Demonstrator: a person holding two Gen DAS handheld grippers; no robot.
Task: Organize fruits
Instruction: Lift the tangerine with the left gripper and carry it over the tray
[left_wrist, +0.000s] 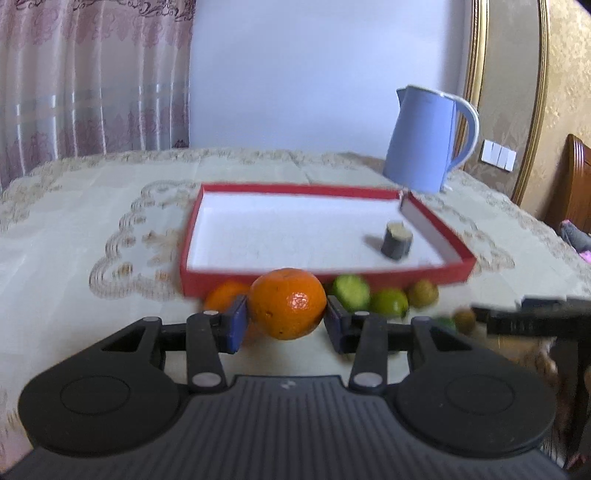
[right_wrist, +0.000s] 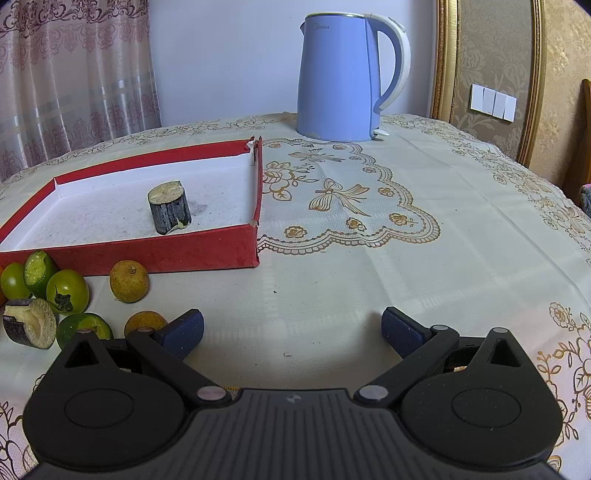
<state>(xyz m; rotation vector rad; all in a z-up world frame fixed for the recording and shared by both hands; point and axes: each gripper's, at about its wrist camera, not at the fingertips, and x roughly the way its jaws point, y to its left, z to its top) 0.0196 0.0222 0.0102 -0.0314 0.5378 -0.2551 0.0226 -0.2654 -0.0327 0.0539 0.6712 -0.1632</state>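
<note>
I work at a table (right_wrist: 406, 236) draped in a cream cloth with gold floral embroidery; pink patterned curtains (right_wrist: 74, 74) hang at ten o'clock, a pale wall stands at twelve, and a gilt frame (right_wrist: 447, 59) rises at two. A blue electric kettle (right_wrist: 338, 74) stands at one o'clock. An open red box (left_wrist: 454, 275) with a white floor lies at twelve and holds one dark, cut stub of fruit (left_wrist: 396, 240). My left gripper (left_wrist: 286, 323) is clamped on an orange (left_wrist: 287, 302), its blue pads pressing both sides, just before the box's near wall. To finish this step well, I judge I should carry the orange clear over that wall, then set it on bare floor away from the stub. Green and brown fruits (right_wrist: 66, 291) wait along the box front. My right gripper (right_wrist: 291, 332) hovers at five o'clock, jaws spread wide, holding nothing.
</note>
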